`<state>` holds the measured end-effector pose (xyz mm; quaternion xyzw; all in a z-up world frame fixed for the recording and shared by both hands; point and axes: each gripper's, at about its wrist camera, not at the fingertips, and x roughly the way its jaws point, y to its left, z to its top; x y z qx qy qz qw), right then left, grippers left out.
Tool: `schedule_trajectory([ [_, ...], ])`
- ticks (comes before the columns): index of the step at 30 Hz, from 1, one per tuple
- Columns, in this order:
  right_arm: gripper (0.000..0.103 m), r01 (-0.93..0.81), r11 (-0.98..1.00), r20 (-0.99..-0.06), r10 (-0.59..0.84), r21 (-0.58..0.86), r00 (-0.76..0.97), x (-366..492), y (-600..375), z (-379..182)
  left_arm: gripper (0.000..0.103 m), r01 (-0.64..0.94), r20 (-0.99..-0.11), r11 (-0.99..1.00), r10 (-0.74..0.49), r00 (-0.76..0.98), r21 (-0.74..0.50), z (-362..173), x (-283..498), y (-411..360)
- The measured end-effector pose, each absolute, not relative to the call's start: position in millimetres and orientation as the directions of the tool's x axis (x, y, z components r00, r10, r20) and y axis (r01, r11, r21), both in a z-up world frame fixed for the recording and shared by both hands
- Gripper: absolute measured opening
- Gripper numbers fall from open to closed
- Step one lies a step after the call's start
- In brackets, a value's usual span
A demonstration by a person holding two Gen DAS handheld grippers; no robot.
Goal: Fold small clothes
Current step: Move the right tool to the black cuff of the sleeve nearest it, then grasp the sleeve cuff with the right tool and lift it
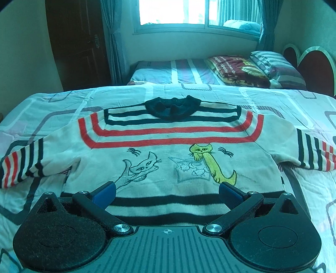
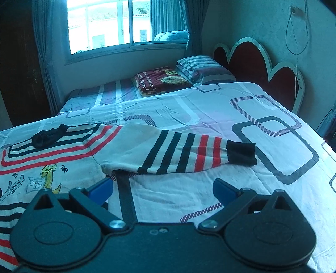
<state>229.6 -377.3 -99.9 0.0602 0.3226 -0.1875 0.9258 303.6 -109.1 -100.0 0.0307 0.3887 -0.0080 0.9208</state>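
Observation:
A small white sweater (image 1: 168, 151) with red and black stripes, a black collar and cat drawings lies flat on the bed, front up, both sleeves spread out. My left gripper (image 1: 167, 192) hovers open over its lower hem, with nothing between the blue pads. In the right wrist view the sweater (image 2: 69, 151) fills the left side, and its right sleeve (image 2: 189, 153) with a black cuff stretches across the sheet. My right gripper (image 2: 162, 189) is open just below that sleeve, over bare sheet, empty.
The bed sheet (image 2: 210, 117) is white with dark rounded-square outlines. Beyond it lie a folded maroon blanket (image 2: 161, 80) and a striped pillow (image 2: 199, 67), next to a red heart-shaped headboard (image 2: 252, 61). A window (image 1: 197, 12) and curtains stand at the back.

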Motion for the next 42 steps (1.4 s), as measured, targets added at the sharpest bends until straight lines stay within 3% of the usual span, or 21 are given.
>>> schedule_trajectory([
  [21,0.097,0.516,0.856,-0.711,-0.346,0.027,0.612,304,-500,-159,0.103,0.014,-0.739,0.994,0.071,0.67,0.109,-151,394,-160],
  [23,0.088,0.523,0.852,-0.716,-0.35,0.025,0.604,307,-506,-163,0.103,0.006,-0.741,0.994,0.08,0.667,0.113,-154,398,-161],
  [24,0.058,0.53,0.848,-0.728,-0.347,0.027,0.592,310,-511,-166,0.103,0.006,-0.744,0.994,0.08,0.664,0.112,-155,400,-161],
  [25,0.037,0.537,0.843,-0.739,-0.333,0.045,0.585,312,-516,-169,0.103,0.007,-0.747,0.994,0.079,0.66,0.111,-156,401,-161],
  [29,0.052,0.543,0.836,-0.759,-0.308,0.072,0.574,315,-524,-177,0.103,0.01,-0.75,0.993,0.083,0.656,0.119,-160,407,-162],
  [30,0.062,0.546,0.834,-0.76,-0.299,0.086,0.577,316,-526,-179,0.103,0.006,-0.751,0.993,0.086,0.655,0.119,-161,409,-160],
  [32,0.062,0.549,0.828,-0.759,-0.286,0.112,0.585,317,-530,-181,0.103,0.001,-0.755,0.993,0.089,0.649,0.118,-163,413,-159],
  [42,0.025,0.599,0.772,-0.744,-0.269,0.214,0.612,324,-551,-184,0.103,-0.017,-0.763,0.994,0.092,0.64,0.105,-170,425,-147],
])
